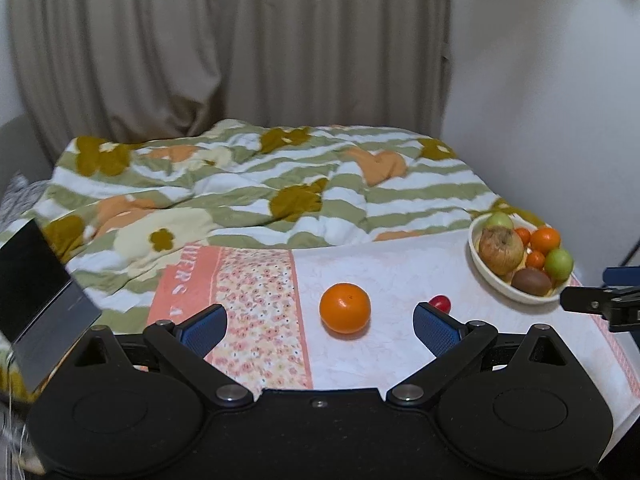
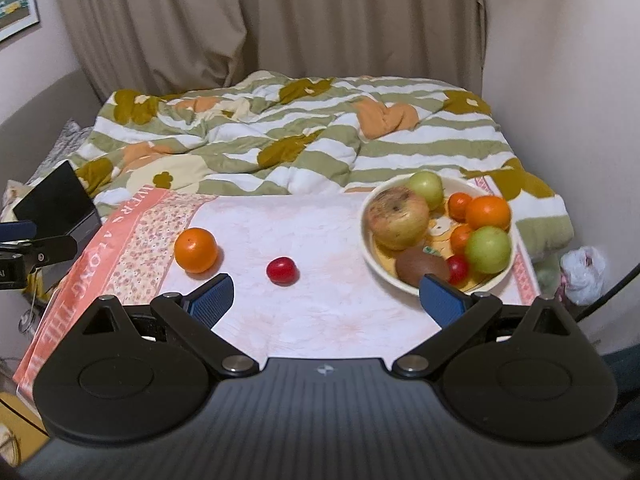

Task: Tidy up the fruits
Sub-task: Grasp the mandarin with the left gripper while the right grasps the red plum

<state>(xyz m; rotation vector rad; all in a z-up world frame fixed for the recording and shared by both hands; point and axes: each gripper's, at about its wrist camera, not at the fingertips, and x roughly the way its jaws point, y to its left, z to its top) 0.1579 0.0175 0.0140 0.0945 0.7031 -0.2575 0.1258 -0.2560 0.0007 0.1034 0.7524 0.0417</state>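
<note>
On the left wrist view: the left claw (image 1: 320,322) has its blue pads spread wide and holds nothing.
Loose fruit: an orange (image 1: 345,308) lies on the pale cloth (image 1: 392,276) straight ahead between the pads, not touched; a small red tomato (image 1: 440,303) sits just beside the right pad.
Bowl: the white bowl (image 1: 486,274) stands far right, already holding several fruits.
Room: open cloth lies between orange and bowl; the cloth's near right edge falls away close by.

From the right wrist view: the right claw (image 2: 326,300) is also spread apart and empty.
Loose fruit: orange (image 2: 196,250) at left on the cloth, tomato (image 2: 282,270) mid-cloth, well apart from each other.
Bowl: bowl (image 2: 370,240) at right, its near rim just behind the right pad.
Progress: most fruit seems gathered; by my reading two pieces remain outside.
Edges: rumpled blanket (image 2: 280,136) behind, wall close on the right; clear cloth in the middle gives room to carry across.
</note>
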